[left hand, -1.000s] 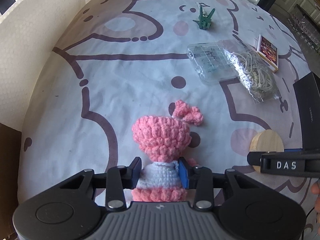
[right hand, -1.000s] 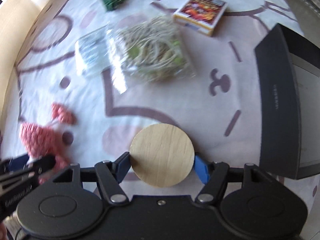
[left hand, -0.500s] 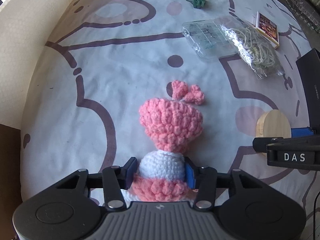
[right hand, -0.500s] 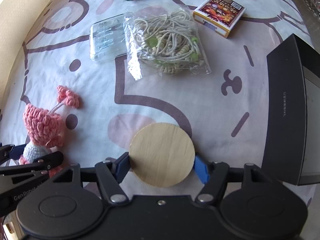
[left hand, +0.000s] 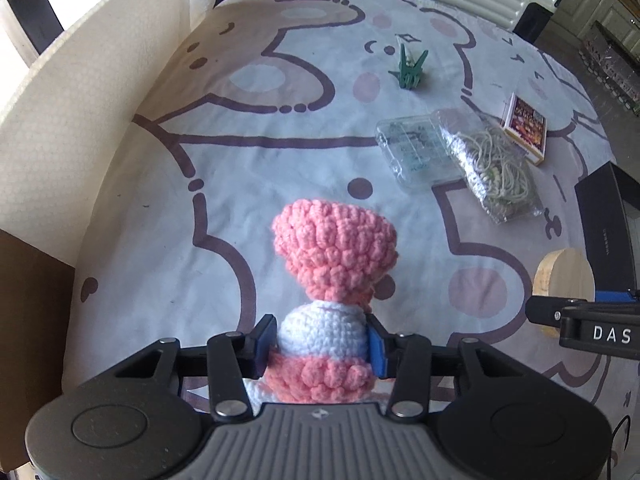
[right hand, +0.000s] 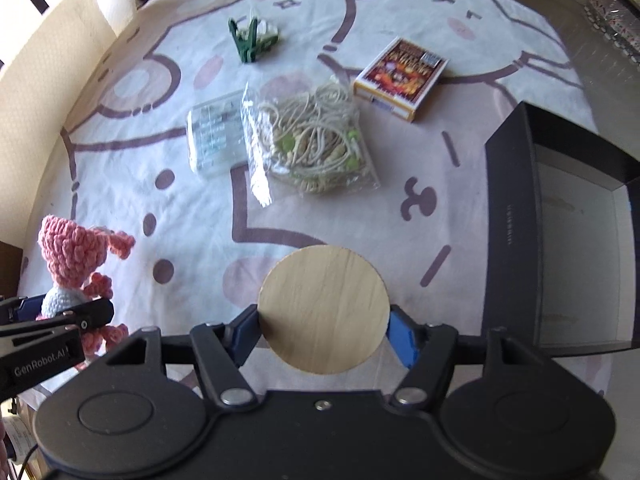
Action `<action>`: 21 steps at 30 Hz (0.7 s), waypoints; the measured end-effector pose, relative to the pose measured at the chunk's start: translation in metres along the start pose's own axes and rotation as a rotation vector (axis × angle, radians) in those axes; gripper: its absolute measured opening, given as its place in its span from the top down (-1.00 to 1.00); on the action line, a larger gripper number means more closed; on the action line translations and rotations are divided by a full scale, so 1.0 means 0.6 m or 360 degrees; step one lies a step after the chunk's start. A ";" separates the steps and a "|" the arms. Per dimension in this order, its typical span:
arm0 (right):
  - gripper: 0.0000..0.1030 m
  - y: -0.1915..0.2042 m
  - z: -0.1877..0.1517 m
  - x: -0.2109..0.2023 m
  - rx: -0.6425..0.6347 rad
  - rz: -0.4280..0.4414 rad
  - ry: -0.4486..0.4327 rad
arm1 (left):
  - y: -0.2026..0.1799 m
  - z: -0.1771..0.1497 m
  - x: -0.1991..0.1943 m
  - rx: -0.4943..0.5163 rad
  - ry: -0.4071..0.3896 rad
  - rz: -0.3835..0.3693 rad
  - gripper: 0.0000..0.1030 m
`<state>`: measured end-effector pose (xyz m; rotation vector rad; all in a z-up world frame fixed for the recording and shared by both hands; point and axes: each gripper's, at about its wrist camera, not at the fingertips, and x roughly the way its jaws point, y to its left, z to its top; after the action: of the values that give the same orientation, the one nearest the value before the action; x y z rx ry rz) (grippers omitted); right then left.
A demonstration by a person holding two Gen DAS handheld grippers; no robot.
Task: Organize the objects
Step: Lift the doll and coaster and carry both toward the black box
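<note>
The surface [right hand: 500,92] is covered by a cartoon-printed cloth. An open black box [right hand: 560,240] is seen at its right edge. The wooden disc [right hand: 324,312] is clamped in the right tool [right hand: 324,328], the crochet doll [left hand: 324,336] in the left tool [left hand: 322,340], both held above the cloth.

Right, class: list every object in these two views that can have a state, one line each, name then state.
left gripper: shut on the crocheted doll
crocheted doll: gripped at its white middle
right gripper: shut on the wooden disc
wooden disc: held by its edges
black box: open, nothing visible inside
bag of cords: lying flat, overlapping the clear plastic case
card box: lying flat
green clothespin: lying on the tablecloth
</note>
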<state>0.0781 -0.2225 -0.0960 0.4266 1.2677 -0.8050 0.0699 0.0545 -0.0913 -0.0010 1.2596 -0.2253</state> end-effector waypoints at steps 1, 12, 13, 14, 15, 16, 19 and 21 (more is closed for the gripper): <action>-0.31 -0.005 -0.005 -0.010 0.0002 0.0001 -0.0021 | 0.002 0.004 -0.007 -0.0006 -0.0022 -0.0003 0.08; -0.32 -0.015 -0.020 -0.109 0.0006 0.0046 -0.0270 | -0.005 0.002 -0.111 0.0014 -0.0230 0.0030 0.08; -0.32 -0.014 -0.021 -0.118 -0.0001 0.0044 -0.0296 | -0.005 0.001 -0.118 0.0013 -0.0241 0.0033 0.08; -0.32 -0.014 -0.023 -0.127 -0.0005 0.0042 -0.0320 | -0.005 -0.001 -0.126 0.0011 -0.0254 0.0032 0.08; -0.32 -0.013 -0.025 -0.135 -0.0009 0.0039 -0.0338 | -0.006 -0.002 -0.133 0.0010 -0.0266 0.0030 0.08; -0.32 -0.013 -0.026 -0.143 -0.0011 0.0035 -0.0356 | -0.008 -0.004 -0.140 0.0015 -0.0279 0.0029 0.07; -0.32 -0.014 -0.031 -0.167 -0.0016 0.0031 -0.0423 | -0.013 -0.009 -0.163 0.0027 -0.0324 0.0035 0.07; -0.32 -0.016 -0.034 -0.181 -0.0025 0.0016 -0.0460 | -0.015 -0.010 -0.179 0.0026 -0.0354 0.0036 0.07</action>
<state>0.0484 -0.1825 0.0029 0.2914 1.0015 -0.8157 0.0318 0.0646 0.0091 0.0019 1.0357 -0.2100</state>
